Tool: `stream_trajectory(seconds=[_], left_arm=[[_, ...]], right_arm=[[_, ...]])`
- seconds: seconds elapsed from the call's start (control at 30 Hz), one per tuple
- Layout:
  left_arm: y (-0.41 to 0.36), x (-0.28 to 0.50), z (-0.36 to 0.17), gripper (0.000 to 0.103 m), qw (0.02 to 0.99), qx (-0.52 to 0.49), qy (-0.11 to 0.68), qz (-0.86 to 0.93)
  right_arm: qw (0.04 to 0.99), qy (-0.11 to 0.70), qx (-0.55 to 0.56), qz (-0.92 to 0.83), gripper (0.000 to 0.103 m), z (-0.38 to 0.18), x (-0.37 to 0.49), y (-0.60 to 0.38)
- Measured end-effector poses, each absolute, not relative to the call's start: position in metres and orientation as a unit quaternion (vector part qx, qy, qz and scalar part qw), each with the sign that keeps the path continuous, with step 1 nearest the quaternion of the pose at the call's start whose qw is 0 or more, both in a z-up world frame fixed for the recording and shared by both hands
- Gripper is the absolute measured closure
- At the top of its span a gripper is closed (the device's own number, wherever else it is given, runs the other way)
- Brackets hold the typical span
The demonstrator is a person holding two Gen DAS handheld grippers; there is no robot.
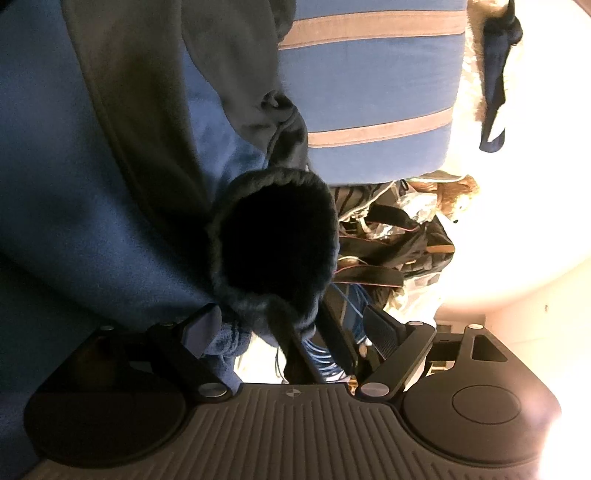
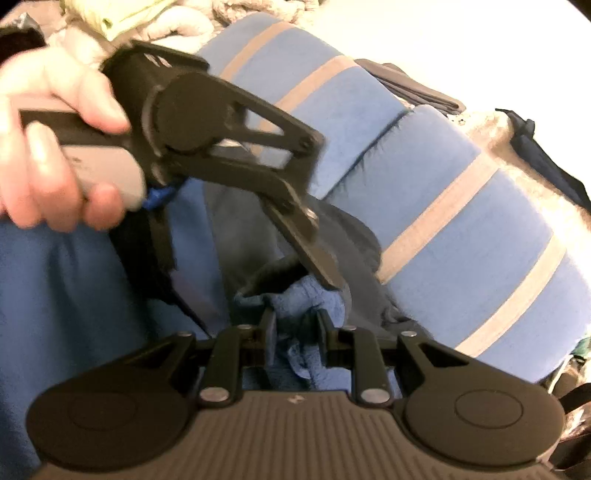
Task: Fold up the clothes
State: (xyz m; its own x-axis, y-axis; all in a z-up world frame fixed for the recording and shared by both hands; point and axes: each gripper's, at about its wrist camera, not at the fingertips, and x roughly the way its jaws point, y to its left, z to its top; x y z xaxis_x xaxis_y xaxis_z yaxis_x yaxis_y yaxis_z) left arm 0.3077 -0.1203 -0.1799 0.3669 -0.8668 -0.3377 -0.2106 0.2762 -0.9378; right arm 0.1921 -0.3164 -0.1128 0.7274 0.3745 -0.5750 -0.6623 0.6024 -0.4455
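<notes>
A blue fleece garment (image 1: 92, 221) with a darker panel hangs in front of the left wrist camera. Its ribbed sleeve cuff (image 1: 229, 258) gapes as a dark round opening. My left gripper (image 1: 290, 317) is open, the fingers wide apart. The lower edge of the cuff sits between them, and fleece bunches against the left finger. In the right wrist view my right gripper (image 2: 297, 328) is shut on a bunched fold of the blue fleece (image 2: 306, 299). A hand (image 2: 48, 147) holds the left gripper above it. One of its fingers (image 2: 314, 254) points down at the same bunch.
Blue cushions with tan stripes (image 2: 461, 221) lie behind the garment, also seen in the left wrist view as the striped cushions (image 1: 369, 92). Bags and loose clutter (image 1: 399, 236) pile beyond the cushions. A dark cloth (image 1: 498, 74) hangs at upper right. Pale bedding (image 2: 166, 22) lies at the top.
</notes>
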Motion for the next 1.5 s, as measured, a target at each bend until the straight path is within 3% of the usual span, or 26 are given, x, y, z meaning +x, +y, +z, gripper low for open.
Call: stream_trajectory(seconds=[0.4, 0.43, 0.5, 0.63, 0.77, 0.83, 0.9, 0.97, 1.07, 1.13, 1.23, 1.5], left_arm=[[-0.12, 0.306, -0.176, 0.022, 0.647, -0.534, 0.485, -0.248], [-0.121, 0.306, -0.175, 0.025, 0.65, -0.53, 0.484, -0.248], [-0.121, 0.306, -0.174, 0.043, 0.655, -0.525, 0.485, -0.246], [-0.12, 0.306, -0.179, 0.054, 0.646, -0.532, 0.492, -0.239], [-0.118, 0.307, -0.18, 0.056, 0.641, -0.537, 0.492, -0.241], [-0.118, 0.306, -0.181, 0.064, 0.639, -0.539, 0.492, -0.244], [-0.119, 0.306, -0.18, 0.08, 0.637, -0.54, 0.49, -0.25], [-0.12, 0.306, -0.175, 0.085, 0.646, -0.529, 0.486, -0.258], [-0.122, 0.304, -0.167, 0.087, 0.665, -0.513, 0.474, -0.264], [-0.121, 0.304, -0.164, 0.087, 0.672, -0.509, 0.469, -0.265], [-0.12, 0.303, -0.163, 0.087, 0.67, -0.514, 0.465, -0.266], [-0.115, 0.304, -0.173, 0.087, 0.64, -0.552, 0.47, -0.256]], right_arm=[[0.84, 0.199, -0.379, 0.334, 0.08, -0.119, 0.168, -0.315], [0.837, 0.197, -0.384, 0.336, 0.08, -0.12, 0.166, -0.315], [0.831, 0.193, -0.395, 0.34, 0.08, -0.121, 0.162, -0.314], [0.823, 0.185, -0.413, 0.343, 0.08, -0.124, 0.156, -0.312], [0.818, 0.176, -0.43, 0.34, 0.08, -0.128, 0.149, -0.31], [0.813, 0.169, -0.442, 0.338, 0.08, -0.131, 0.146, -0.309], [0.809, 0.163, -0.455, 0.335, 0.08, -0.133, 0.143, -0.308], [0.804, 0.157, -0.467, 0.333, 0.08, -0.136, 0.139, -0.307], [0.803, 0.157, -0.475, 0.324, 0.072, -0.135, 0.139, -0.309], [0.803, 0.158, -0.479, 0.317, 0.053, -0.134, 0.139, -0.311], [0.803, 0.158, -0.486, 0.307, 0.043, -0.135, 0.141, -0.316], [0.792, 0.132, -0.511, 0.305, 0.047, -0.144, 0.137, -0.312]])
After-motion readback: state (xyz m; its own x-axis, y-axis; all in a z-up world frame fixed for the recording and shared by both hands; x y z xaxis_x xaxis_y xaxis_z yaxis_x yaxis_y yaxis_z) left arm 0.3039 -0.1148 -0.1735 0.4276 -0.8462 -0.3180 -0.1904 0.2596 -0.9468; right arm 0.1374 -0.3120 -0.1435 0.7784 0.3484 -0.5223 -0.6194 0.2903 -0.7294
